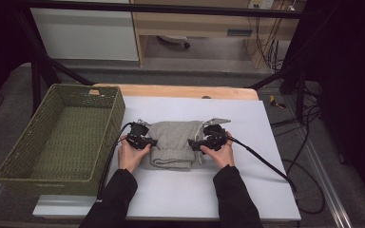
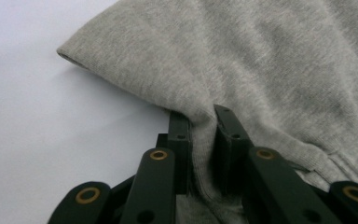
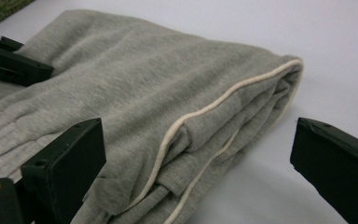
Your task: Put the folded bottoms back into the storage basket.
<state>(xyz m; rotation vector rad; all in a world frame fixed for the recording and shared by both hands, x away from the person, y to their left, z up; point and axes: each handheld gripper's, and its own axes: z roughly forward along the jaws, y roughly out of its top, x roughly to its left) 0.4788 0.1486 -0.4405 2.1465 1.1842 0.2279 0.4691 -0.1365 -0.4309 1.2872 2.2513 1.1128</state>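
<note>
Sweatpants [image 1: 172,144] are folded into a compact grey bundle, lying on the white sheet near the middle of the desk [image 1: 247,190], a little toward your near edge. So the folding looks finished, and what you have in hand now is the pick-up.

Your left tool [image 2: 200,140] is already biting: its two black jaws are pinched shut on a fold of the grey fabric at the bundle's left side. Your right tool [image 3: 196,154] isn't there yet. Its jaws stand wide apart, one over the cloth and one out over the bare sheet, straddling the folded edge with the cream piping [image 3: 200,112] without touching it. You need that side clamped before any lift, or the stack will likely sag and unfold.

Farther out, at the desk's left edge, the green woven basket [image 1: 107,123] sits empty, well apart from the bundle. By the look of it that is where the bundle goes: one grip made, one grip and the carry left.
</note>
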